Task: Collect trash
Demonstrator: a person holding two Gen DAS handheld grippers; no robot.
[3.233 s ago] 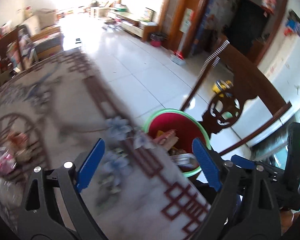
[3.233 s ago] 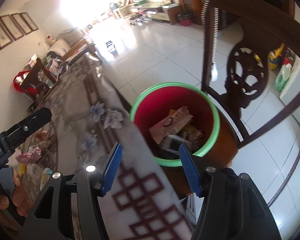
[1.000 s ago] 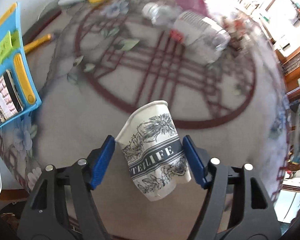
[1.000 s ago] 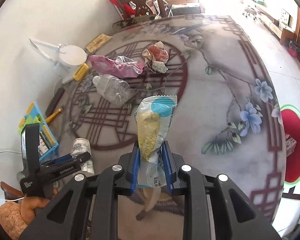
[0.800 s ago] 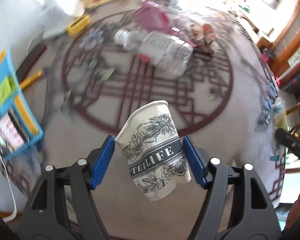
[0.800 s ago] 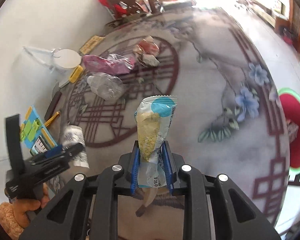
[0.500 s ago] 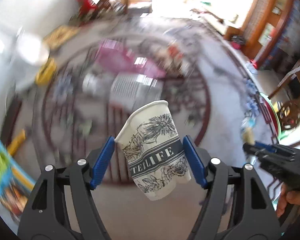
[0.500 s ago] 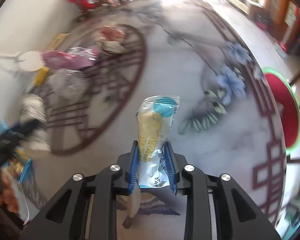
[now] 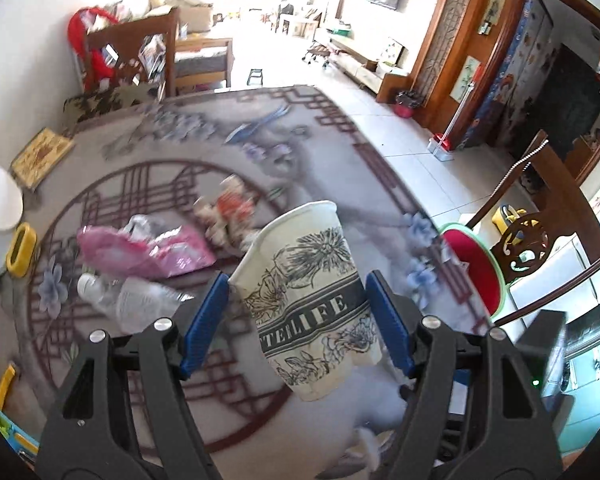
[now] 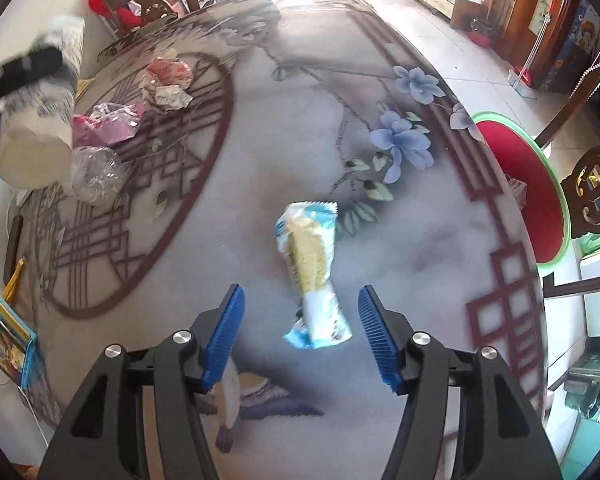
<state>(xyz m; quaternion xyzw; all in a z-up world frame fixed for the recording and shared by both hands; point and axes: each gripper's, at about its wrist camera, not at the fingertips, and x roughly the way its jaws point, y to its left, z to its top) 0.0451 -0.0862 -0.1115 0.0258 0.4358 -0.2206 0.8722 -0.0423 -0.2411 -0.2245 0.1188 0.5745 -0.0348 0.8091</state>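
My left gripper (image 9: 298, 316) is shut on a white paper cup (image 9: 312, 300) printed with black flowers, held above the round table (image 9: 340, 168). The cup also shows at the upper left of the right wrist view (image 10: 40, 120). My right gripper (image 10: 300, 332) is open, and a blue and yellow snack wrapper (image 10: 310, 268) hangs loose between its fingers over the table (image 10: 260, 120). A red bin with a green rim (image 10: 528, 196) stands beside the table at the right; it also shows in the left wrist view (image 9: 474, 264).
On the table lie a pink bag (image 9: 148, 248), a clear plastic bottle (image 9: 132, 300) and a crumpled red and white wrapper (image 9: 228, 212). A carved wooden chair (image 9: 540, 216) stands behind the bin. A blue tray (image 10: 4, 332) sits at the table's left edge.
My right gripper has opened and let go of the snack wrapper. Both grippers have swung toward the bin side of the table, the left still holding the cup.
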